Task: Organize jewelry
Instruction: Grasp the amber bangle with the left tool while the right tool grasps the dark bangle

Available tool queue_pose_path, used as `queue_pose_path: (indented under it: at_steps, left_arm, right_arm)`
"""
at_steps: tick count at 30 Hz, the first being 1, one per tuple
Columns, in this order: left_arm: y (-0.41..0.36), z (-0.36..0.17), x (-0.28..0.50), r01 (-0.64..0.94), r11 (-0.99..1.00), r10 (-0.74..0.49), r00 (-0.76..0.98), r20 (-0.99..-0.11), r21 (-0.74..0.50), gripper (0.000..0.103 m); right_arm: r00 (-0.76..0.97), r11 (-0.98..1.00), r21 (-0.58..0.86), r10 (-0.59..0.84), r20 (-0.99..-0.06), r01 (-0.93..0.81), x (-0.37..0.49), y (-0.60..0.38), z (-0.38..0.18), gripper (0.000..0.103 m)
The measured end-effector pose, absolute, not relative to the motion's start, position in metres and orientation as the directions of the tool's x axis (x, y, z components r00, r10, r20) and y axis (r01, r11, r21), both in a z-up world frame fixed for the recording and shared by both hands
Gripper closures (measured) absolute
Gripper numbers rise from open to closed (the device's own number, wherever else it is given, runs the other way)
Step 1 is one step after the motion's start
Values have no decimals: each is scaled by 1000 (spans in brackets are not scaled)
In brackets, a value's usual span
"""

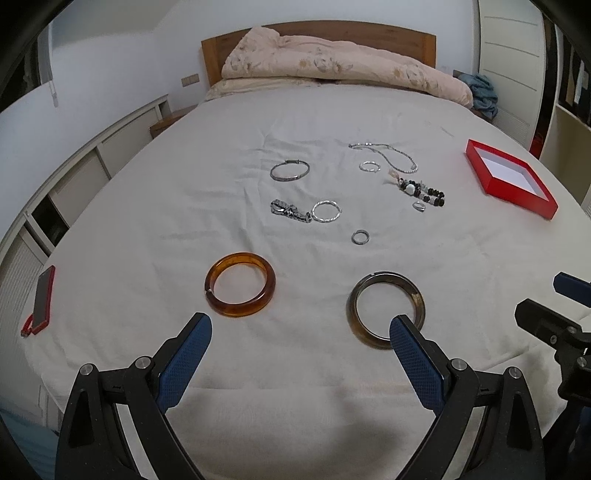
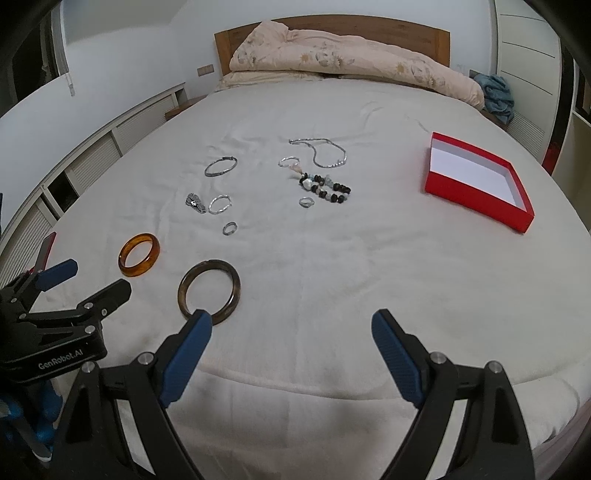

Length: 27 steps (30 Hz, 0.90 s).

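Observation:
Jewelry lies spread on a white bed sheet (image 1: 295,122). Nearest are an amber bangle (image 1: 240,284) (image 2: 139,254) and a dark brown bangle (image 1: 386,310) (image 2: 209,291). Farther back lie a thin silver bangle (image 1: 290,171), a silver chain necklace (image 1: 391,155), a black and white bead bracelet (image 1: 421,190) (image 2: 327,188) and several silver rings (image 1: 360,237). An empty red box (image 1: 509,177) (image 2: 476,181) sits at the right. My left gripper (image 1: 301,328) is open and empty, just short of the two bangles. My right gripper (image 2: 291,325) is open and empty, right of the dark bangle.
A folded floral quilt (image 1: 332,62) lies against the wooden headboard (image 1: 369,31). A phone in a red case (image 1: 42,299) rests at the bed's left edge. White cabinets (image 1: 74,177) line the left wall. Blue cloth (image 1: 484,92) sits on the far right nightstand.

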<state>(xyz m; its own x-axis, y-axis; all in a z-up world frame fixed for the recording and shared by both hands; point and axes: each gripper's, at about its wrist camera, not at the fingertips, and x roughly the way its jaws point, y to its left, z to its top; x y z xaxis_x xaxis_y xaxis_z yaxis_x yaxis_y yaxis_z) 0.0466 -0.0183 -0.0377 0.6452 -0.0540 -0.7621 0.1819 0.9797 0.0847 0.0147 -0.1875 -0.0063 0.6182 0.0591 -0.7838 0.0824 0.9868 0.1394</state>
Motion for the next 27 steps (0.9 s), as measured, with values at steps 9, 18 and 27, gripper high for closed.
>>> queue_pose_path:
  at_steps: [9, 18, 27]
  left_arm:
    - [-10, -46, 54, 161, 984, -45, 630, -775, 74, 7]
    - [-3, -48, 62, 141, 987, -30, 631, -775, 77, 7]
    - [23, -49, 77, 95, 992, 3, 633, -774, 82, 10]
  right_arm:
    - [611, 986, 148, 75, -788, 71, 25, -182, -10, 15]
    - [596, 987, 157, 99, -797, 45, 35, -173, -14, 27]
    - [570, 982, 187, 146, -809, 14, 51, -165, -22, 42]
